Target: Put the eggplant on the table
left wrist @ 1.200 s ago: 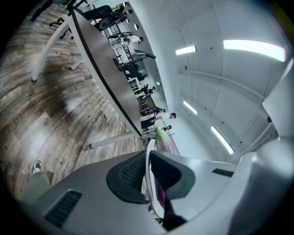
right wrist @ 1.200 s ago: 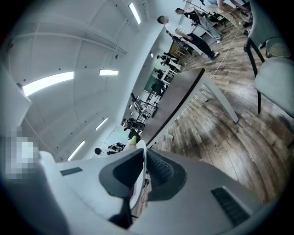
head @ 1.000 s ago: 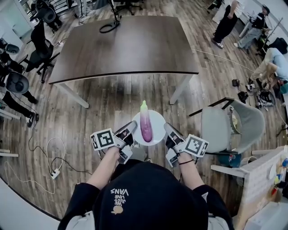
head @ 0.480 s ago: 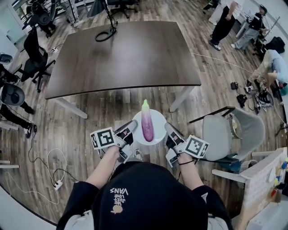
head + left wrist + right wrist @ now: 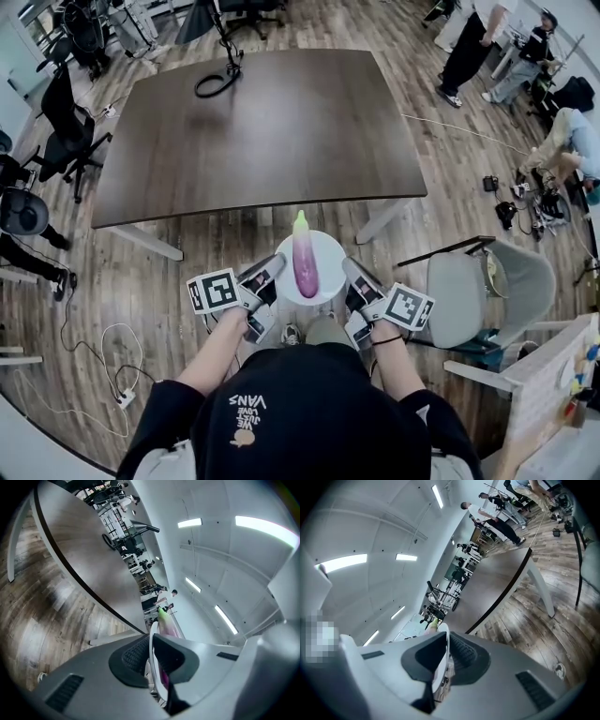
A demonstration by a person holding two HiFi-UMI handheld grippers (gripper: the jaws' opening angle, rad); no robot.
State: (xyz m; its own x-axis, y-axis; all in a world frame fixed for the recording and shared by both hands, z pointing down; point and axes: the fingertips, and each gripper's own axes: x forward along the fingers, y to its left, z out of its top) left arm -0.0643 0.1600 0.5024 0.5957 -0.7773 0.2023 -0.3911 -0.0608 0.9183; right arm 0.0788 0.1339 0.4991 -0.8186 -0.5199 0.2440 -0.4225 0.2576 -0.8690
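Note:
A purple-and-white eggplant with a green tip lies on a round white plate, carried just short of the dark table's near edge. My left gripper is shut on the plate's left rim and my right gripper is shut on its right rim. In the left gripper view the plate's rim runs between the black pads, and the eggplant shows beyond them. The right gripper view shows the plate's rim pinched the same way, with the eggplant's green tip beyond.
The dark table carries only a black cable coil at its far left. A grey chair stands to my right. Black office chairs stand at the left, and people are at the far right. Cables and a power strip lie on the wooden floor.
Both grippers have carried the plate with the eggplant closer to the table; its near edge now lies just ahead of the plate. The grips are unchanged.

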